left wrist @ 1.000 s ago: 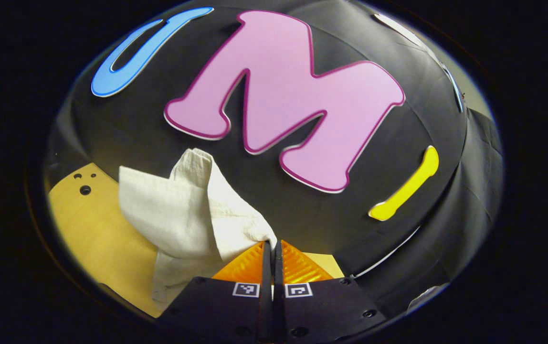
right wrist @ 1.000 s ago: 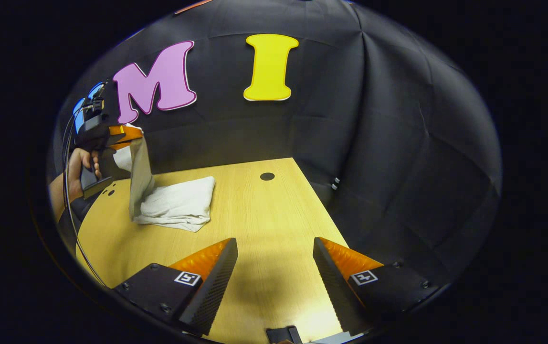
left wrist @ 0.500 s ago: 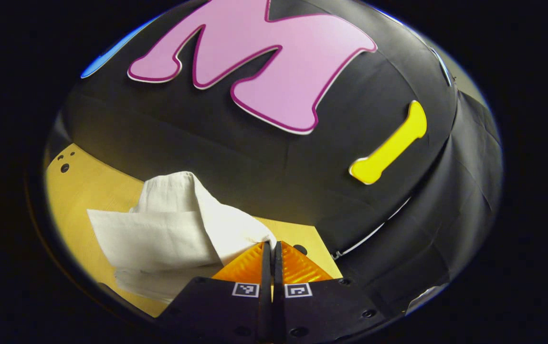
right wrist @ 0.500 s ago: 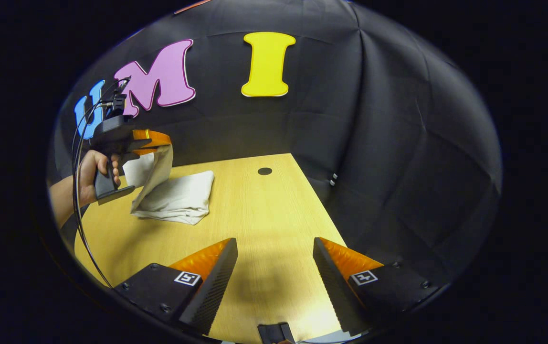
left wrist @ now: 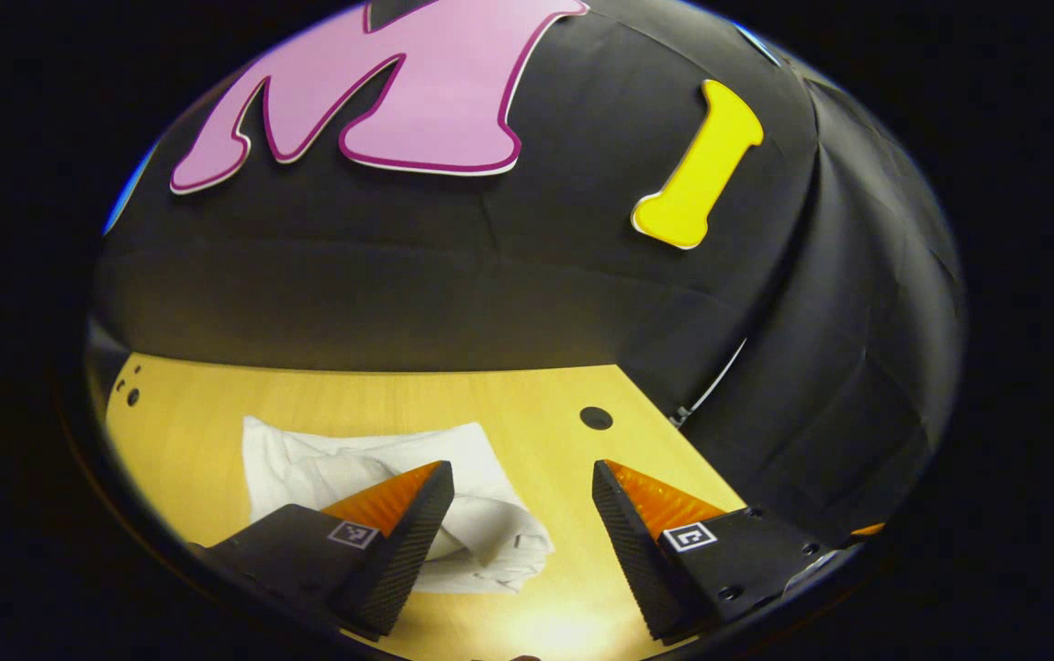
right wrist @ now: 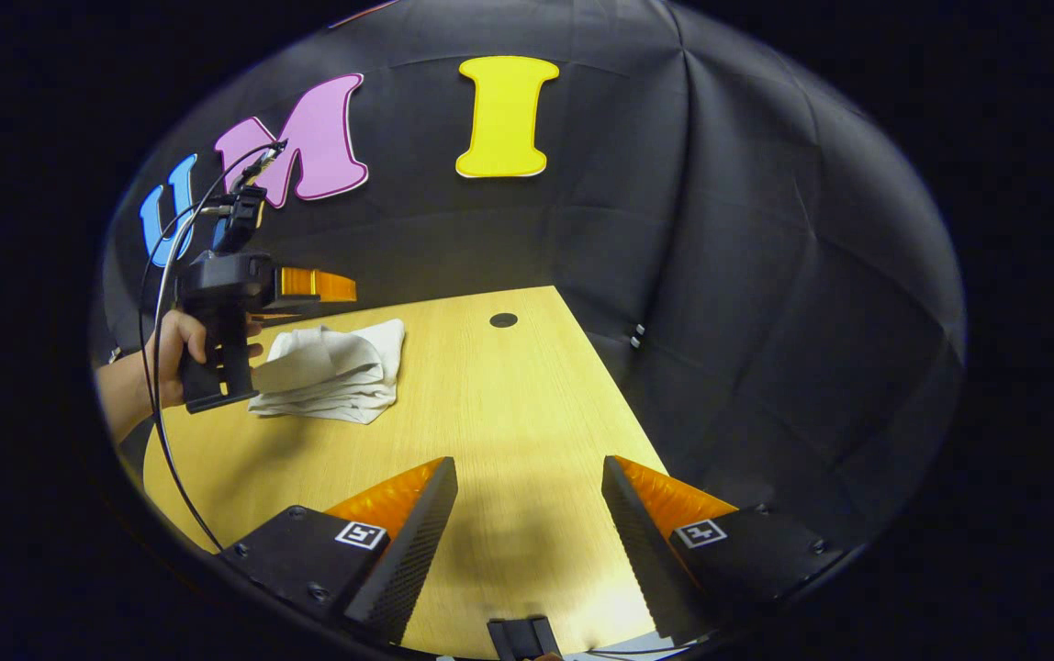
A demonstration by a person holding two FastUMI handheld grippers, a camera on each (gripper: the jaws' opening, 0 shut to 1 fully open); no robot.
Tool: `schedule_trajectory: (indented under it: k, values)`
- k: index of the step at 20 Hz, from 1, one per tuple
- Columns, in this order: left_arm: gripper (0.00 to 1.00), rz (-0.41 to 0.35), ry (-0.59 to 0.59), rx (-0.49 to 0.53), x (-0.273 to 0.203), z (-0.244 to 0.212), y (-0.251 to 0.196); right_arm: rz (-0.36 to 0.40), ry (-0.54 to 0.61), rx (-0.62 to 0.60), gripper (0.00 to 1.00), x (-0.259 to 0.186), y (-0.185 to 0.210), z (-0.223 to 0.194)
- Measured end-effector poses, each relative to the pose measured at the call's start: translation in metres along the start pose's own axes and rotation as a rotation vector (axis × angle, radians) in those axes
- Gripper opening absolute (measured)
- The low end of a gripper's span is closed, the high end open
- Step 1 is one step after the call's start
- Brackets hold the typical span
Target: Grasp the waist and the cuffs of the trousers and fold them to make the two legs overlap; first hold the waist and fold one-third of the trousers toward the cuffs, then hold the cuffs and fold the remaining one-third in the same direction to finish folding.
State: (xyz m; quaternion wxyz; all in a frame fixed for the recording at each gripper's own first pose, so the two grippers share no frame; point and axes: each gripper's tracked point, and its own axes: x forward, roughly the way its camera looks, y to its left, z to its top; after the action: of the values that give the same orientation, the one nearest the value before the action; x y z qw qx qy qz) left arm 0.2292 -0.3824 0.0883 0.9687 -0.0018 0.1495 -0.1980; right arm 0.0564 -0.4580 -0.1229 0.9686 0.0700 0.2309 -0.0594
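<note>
Released since a moment ago, the trousers [left wrist: 476,514] lie bunched on the bench [right wrist: 509,404] — left tongs [left wrist: 520,500] and right tongs [right wrist: 527,500] both apart; the loose top fold could slump open.

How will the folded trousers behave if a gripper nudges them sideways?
The trousers are likely floppy: the top layer lies puffed and creased. A nudge would probably shift the loose layers, not the whole stack. They probably slide easily on the smooth table.

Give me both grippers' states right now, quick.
Left gripper: open, holding nothing, above the folded trousers.
Right gripper: open, empty.
</note>
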Motion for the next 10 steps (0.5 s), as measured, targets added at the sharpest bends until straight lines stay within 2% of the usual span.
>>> schedule_trajectory:
  k: [3,5,8,10]
  values:
    - [0.96,0.029,-0.05,0.006,-0.041,0.006,0.017,0.019,-0.021,-0.014,0.98,-0.003,0.005,0.006]
    - [0.96,0.066,-0.086,-0.017,-0.072,0.014,0.037,0.028,-0.044,-0.03,0.98,-0.003,0.023,0.02]
    - [0.96,0.157,-0.171,-0.069,-0.149,0.028,0.09,0.051,-0.085,-0.035,0.98,-0.009,0.051,0.038]
    - [0.96,0.228,-0.222,-0.067,-0.196,0.031,0.124,0.07,-0.114,-0.033,0.98,-0.019,0.072,0.053]
